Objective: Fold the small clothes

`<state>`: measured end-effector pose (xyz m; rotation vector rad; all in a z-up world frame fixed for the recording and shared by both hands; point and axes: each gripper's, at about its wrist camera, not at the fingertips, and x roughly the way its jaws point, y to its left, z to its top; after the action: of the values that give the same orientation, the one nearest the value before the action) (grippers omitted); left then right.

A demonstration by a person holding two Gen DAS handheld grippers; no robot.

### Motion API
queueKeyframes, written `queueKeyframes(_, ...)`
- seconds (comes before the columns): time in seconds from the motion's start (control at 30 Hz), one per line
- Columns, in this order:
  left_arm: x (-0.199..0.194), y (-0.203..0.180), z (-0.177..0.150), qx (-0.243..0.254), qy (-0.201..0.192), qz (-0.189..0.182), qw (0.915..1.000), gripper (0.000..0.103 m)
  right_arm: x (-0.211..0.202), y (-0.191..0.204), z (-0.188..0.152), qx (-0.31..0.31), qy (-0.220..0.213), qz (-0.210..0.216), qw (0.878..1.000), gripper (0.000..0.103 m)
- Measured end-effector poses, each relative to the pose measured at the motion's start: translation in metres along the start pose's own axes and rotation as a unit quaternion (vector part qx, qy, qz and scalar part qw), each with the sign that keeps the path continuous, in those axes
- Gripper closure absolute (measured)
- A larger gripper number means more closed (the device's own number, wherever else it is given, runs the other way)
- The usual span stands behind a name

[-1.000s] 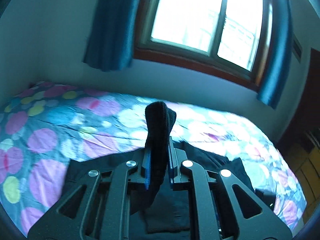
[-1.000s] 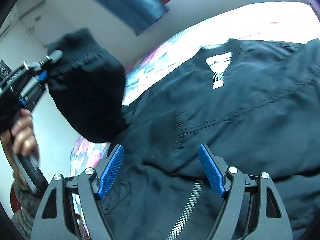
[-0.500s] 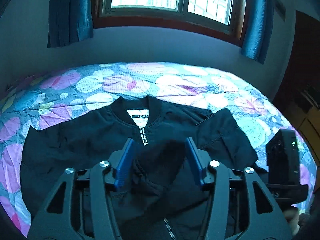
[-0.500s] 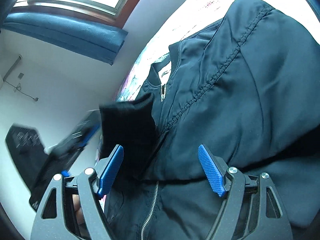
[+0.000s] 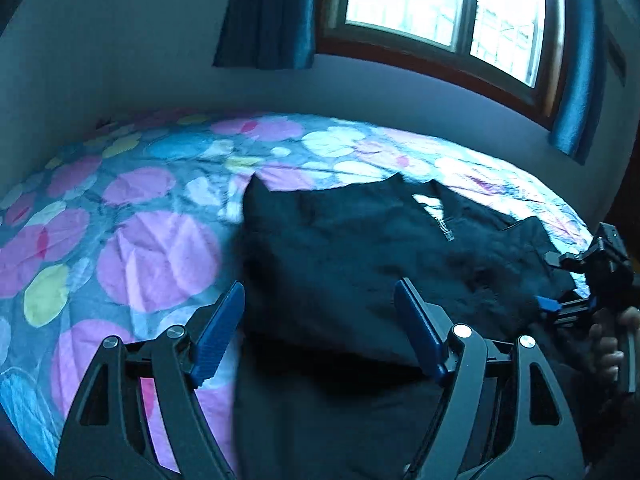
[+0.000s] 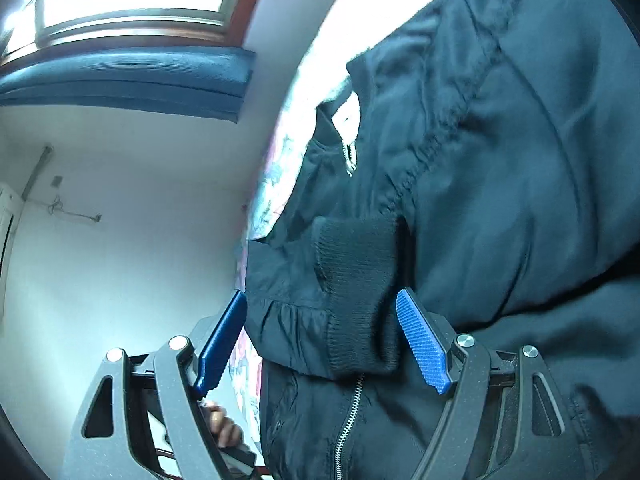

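A black zip-up jacket [image 5: 360, 248] lies flat on the bed, collar toward the window. One sleeve is folded across its front, and its ribbed knit cuff [image 6: 360, 280] rests near the zipper [image 6: 348, 412]. My left gripper [image 5: 320, 328] is open and empty, hovering over the jacket's left edge. My right gripper [image 6: 320, 336] is open and empty, its blue pads [image 6: 420, 340] either side of the cuff, just above the jacket. The right gripper also shows at the right edge of the left wrist view [image 5: 576, 300].
The bed has a sheet with coloured dots [image 5: 152, 256], bare to the left of the jacket. A wall with a window [image 5: 440, 12] and blue curtains [image 5: 268, 12] stands behind the bed. The person's hand [image 6: 224, 428] shows low down.
The left gripper held the sleeve cuff up, carried it over the jacket, and let it go. It has now swung left, open. The right gripper moved closer to the laid cuff.
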<state>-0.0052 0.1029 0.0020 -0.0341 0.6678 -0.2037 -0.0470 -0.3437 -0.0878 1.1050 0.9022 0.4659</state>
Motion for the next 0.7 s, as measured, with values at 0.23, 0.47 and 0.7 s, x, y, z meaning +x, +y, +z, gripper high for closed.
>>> queueKeyframes(0.23,0.012,0.039,-0.021,-0.014,0.033,0.031,0.9989,0.026,0.02,0.02,-0.009,-0.064,0.024,-0.097,0.993,0.027)
queueKeyframes(0.47,0.033,0.041,-0.024,-0.001,0.047,0.05,0.9976,0.026,0.022,0.026,-0.014,-0.089,-0.006,-0.156,0.984,0.026)
queueKeyframes(0.7,0.055,0.041,-0.021,-0.016,0.08,0.041,0.9959,0.026,0.039,0.045,-0.009,-0.172,0.01,-0.226,0.959,0.072)
